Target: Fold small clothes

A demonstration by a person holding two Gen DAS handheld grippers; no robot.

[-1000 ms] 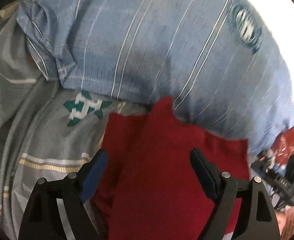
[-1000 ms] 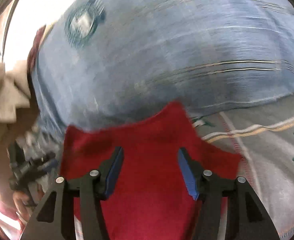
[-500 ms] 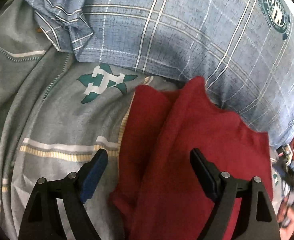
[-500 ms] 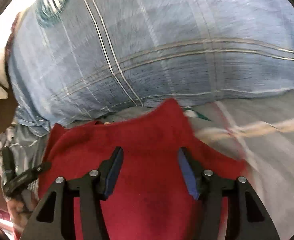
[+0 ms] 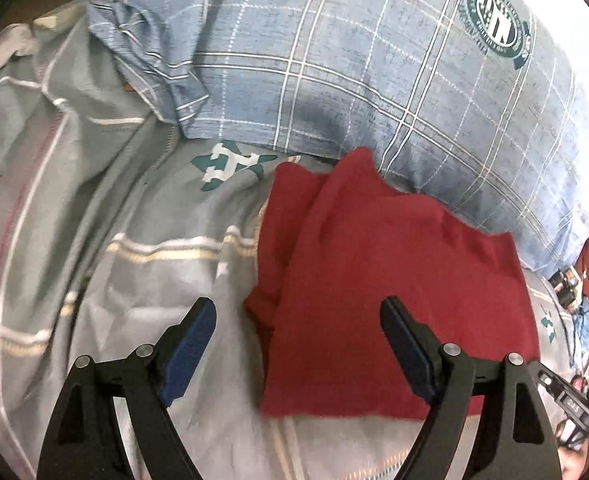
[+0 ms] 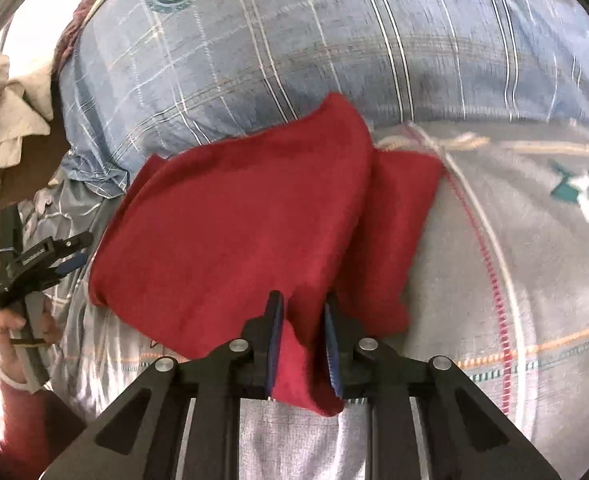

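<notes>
A small red garment (image 5: 378,280) lies partly folded on the grey bed sheet (image 5: 154,280), its far corner against a blue plaid pillow (image 5: 354,80). My left gripper (image 5: 298,312) is open and empty, hovering over the garment's near left edge. My right gripper (image 6: 300,320) is shut on the near edge of the red garment (image 6: 234,232) and lifts a fold of it off the sheet. The left gripper also shows at the left edge of the right wrist view (image 6: 40,260), held in a hand.
The blue plaid pillow (image 6: 334,40) fills the far side. A crumpled pillow corner (image 5: 146,60) lies far left. Grey patterned sheet (image 6: 514,280) spreads to the right. Beige cloth (image 6: 2,120) and dark gear (image 5: 574,400) sit off the bed's edge.
My right gripper has closed on the garment's near edge and pulled back with it. My left gripper has drawn back and left, still open.
</notes>
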